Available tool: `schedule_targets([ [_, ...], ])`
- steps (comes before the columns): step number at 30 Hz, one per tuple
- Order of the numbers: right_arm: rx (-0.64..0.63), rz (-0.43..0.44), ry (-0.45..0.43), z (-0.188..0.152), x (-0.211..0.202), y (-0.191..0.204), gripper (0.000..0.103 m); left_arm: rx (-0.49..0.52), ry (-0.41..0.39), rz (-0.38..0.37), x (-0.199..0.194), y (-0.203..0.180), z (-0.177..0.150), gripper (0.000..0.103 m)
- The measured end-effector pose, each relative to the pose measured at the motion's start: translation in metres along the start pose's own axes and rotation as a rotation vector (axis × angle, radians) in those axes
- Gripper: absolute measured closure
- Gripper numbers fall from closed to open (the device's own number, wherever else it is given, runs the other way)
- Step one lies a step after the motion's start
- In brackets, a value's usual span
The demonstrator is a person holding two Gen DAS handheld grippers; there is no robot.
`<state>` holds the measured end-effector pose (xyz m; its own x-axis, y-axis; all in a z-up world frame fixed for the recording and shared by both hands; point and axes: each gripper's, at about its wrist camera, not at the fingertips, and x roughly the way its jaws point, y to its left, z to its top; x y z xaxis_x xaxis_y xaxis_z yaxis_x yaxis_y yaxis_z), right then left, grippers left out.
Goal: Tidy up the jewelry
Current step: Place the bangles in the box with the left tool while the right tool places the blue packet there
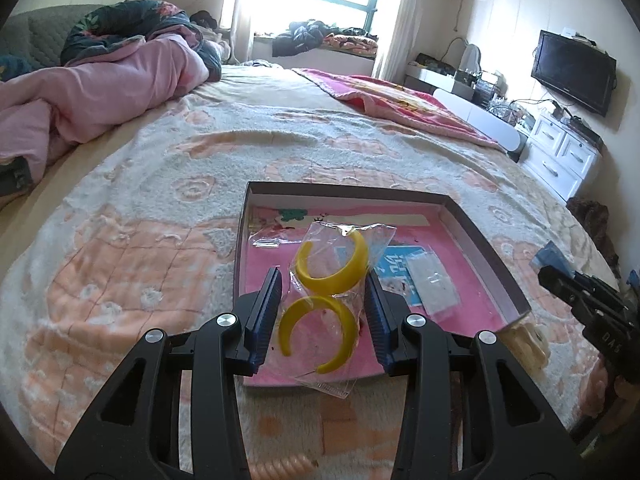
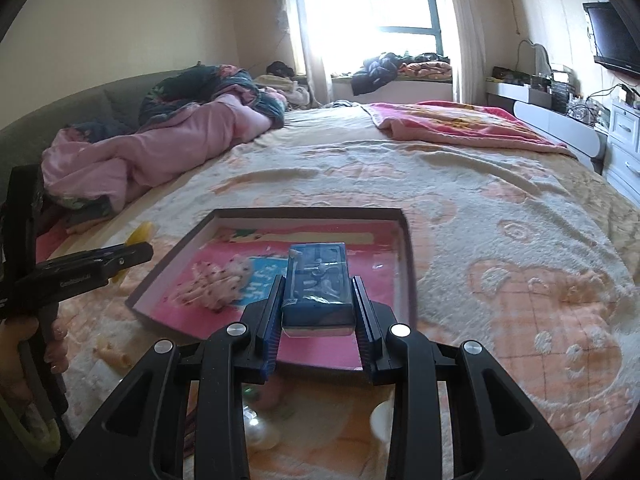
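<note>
My left gripper (image 1: pixel 323 276) is shut on a clear plastic bag (image 1: pixel 332 280) that holds two yellow crescent earrings, above the near part of a shallow box (image 1: pixel 488 248) with a pink floor on the bed. My right gripper (image 2: pixel 318 282) is shut on a blue jewelry pack (image 2: pixel 318 264) in clear wrap, over the same box (image 2: pixel 409 264). Each wrist view catches the other gripper from the side: the right gripper (image 1: pixel 560 280) at the box's right, the left gripper (image 2: pixel 132 254) at its left with a bit of yellow showing. Small packets (image 1: pixel 436 284) and a pink beaded piece (image 2: pixel 218 284) lie in the box.
The box rests on a peach and cream bedspread (image 1: pixel 160 240). A cream trinket (image 1: pixel 524 340) lies by its near right corner; pearly beads (image 2: pixel 260 432) and a peach twisted piece (image 1: pixel 284 468) lie under the grippers. A pink quilt (image 1: pixel 100 92) is piled at the far left. A hand (image 2: pixel 24 344) holds the left gripper.
</note>
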<state>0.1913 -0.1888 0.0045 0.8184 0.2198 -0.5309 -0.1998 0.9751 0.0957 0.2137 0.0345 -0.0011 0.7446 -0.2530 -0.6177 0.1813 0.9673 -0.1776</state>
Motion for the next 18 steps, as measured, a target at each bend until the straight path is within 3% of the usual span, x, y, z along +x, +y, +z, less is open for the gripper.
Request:
schedule_targets([
  [18,0.038,-0.076,0.087,0.013,0.063,-0.030,0.072,0.076,0.120,0.072,0.055,-0.007,-0.008,0.070],
])
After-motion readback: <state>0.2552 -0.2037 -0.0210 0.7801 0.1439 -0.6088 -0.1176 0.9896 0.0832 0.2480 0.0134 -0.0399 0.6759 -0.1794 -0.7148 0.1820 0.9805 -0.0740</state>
